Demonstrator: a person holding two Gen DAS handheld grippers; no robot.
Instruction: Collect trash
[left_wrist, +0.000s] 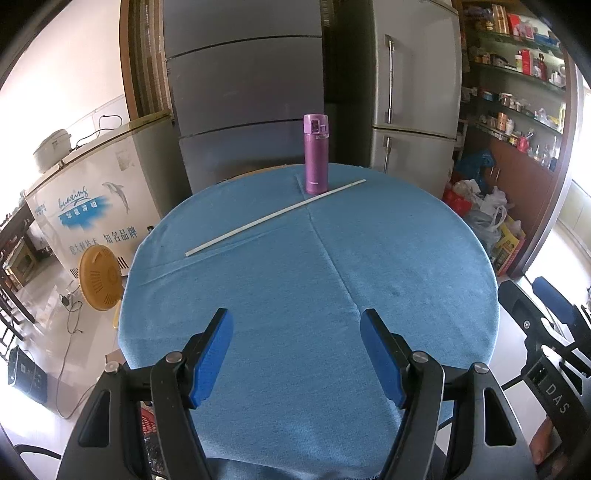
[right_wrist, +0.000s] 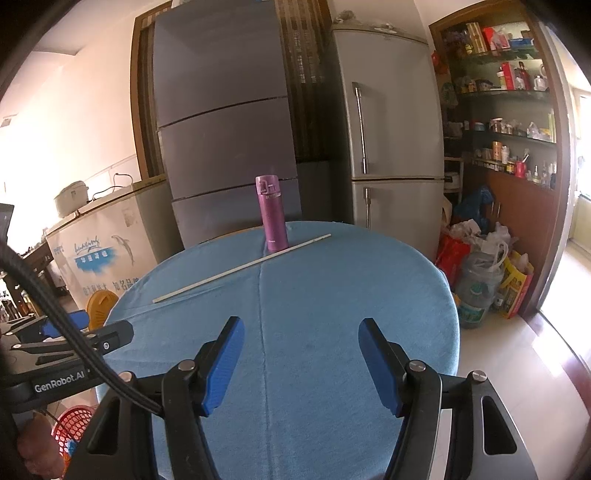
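A round counter (left_wrist: 406, 258) covered in blue cloth is seen to fill the middle of both wrist views. Behind its far edge a dark grey multi-door refrigerator (left_wrist: 243, 92) and, to the right of it, a silver refrigerator (left_wrist: 413, 81) are noted; a white chest freezer (left_wrist: 92, 206) with a dolphin print is placed at far left, and shelves of jars and boxes (left_wrist: 517, 92) at far right, with filled bags (left_wrist: 480, 210) piled on the floor below them. A red plastic basket (right_wrist: 74, 424) is glimpsed on the floor at near left in the right wrist view. The left gripper (left_wrist: 295, 354) is held above the near part of the counter, its blue-padded fingers (left_wrist: 212, 358) spread wide apart with nothing between them. The right gripper (right_wrist: 300, 365) is held likewise over the near edge, fingers (right_wrist: 223, 365) wide apart and gripping nothing. A purple thermos bottle (left_wrist: 316, 155) is stood upright near the far edge. A long thin white stick (left_wrist: 275, 217) is laid diagonally on the cloth, running from mid-left to far right and passing just in front of the bottle's base; whether they touch cannot be told. It lies well apart from both grippers.
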